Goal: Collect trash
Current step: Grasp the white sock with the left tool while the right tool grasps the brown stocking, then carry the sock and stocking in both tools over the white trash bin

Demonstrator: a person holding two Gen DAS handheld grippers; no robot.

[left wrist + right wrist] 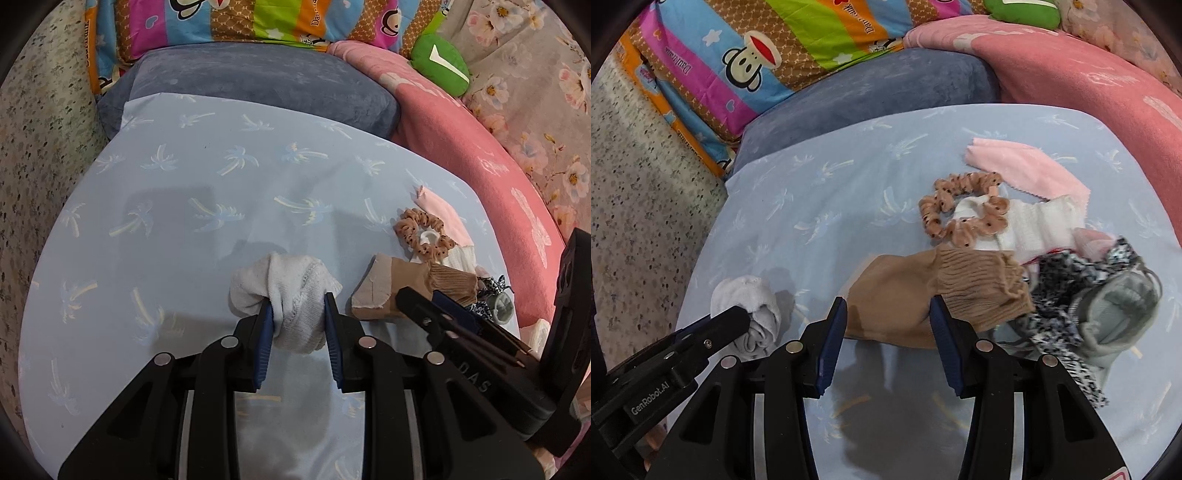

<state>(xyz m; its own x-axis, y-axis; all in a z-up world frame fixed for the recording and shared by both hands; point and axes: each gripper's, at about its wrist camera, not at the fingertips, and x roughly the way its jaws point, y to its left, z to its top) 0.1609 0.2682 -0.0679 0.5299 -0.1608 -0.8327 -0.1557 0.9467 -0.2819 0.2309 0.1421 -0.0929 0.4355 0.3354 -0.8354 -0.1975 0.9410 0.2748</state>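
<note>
At the far left a speckled wall covering [635, 221] ran beside the bed, whose pale blue sheet [184, 240] carried a palm-tree print. At the head of the bed lay a striped cartoon-print pillow [768, 55], with a grey-blue pillow [258, 88] just in front of it.

The left gripper [298, 325] had its fingers [264, 328] pressed on a bunched white sock [288, 291], which bulged out beyond the tips, just above the sheet.

Just to the right, the right gripper [888, 321] stood with its fingers [833, 332] partly open on either side of a tan sock [923, 291] that lay flat on the sheet; whether the pads touched it could not be told.

Beyond the tan sock, a tan dotted scrunchie [964, 210] rested on a white ribbed sock [1038, 225], with a pink cloth [1023, 166] behind them. Further right lay a black-and-white patterned fabric [1063, 291] and a grey sock [1115, 314], touching one another in a heap. A pink blanket [480, 147] bordered the sheet on the right, a green plush toy [439, 62] lay at its top, and a floral fabric [535, 92] was outermost.
</note>
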